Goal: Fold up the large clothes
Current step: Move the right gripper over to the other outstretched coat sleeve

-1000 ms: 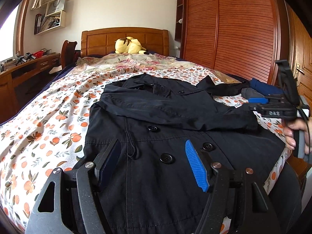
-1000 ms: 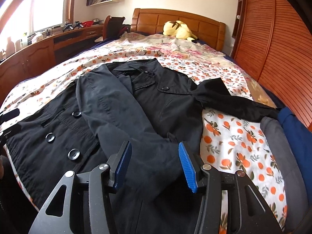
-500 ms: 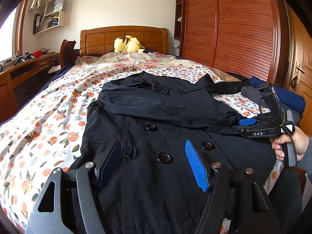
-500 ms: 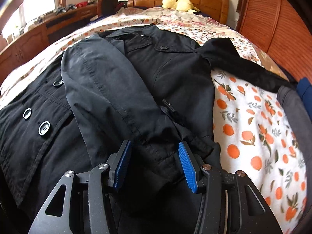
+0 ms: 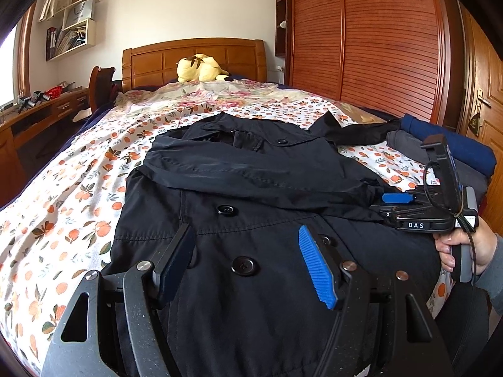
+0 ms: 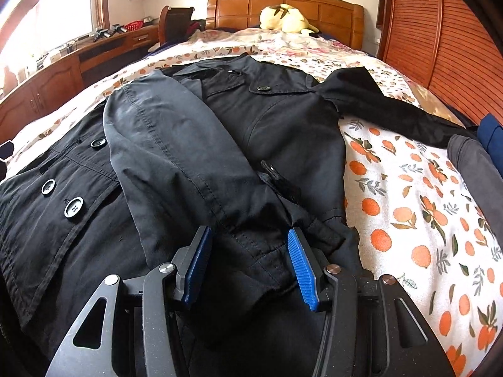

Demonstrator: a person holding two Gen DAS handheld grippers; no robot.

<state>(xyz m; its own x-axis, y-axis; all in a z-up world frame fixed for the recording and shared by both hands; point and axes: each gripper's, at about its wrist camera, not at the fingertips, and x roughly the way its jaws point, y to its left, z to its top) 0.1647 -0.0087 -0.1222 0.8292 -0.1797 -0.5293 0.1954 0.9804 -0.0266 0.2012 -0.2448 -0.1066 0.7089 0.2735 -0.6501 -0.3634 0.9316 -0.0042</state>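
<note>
The right gripper straddles the black cotton coat's folded sleeve cuff, jaws open. The left gripper hovers open-jawed over the black buttoned coat. Pinching the cuff's full thickness should prevent slipping.

Two close wrist views toward the headboard, sharing the black coat

Black coat on orange-fruit-print white bedsheet.
</note>
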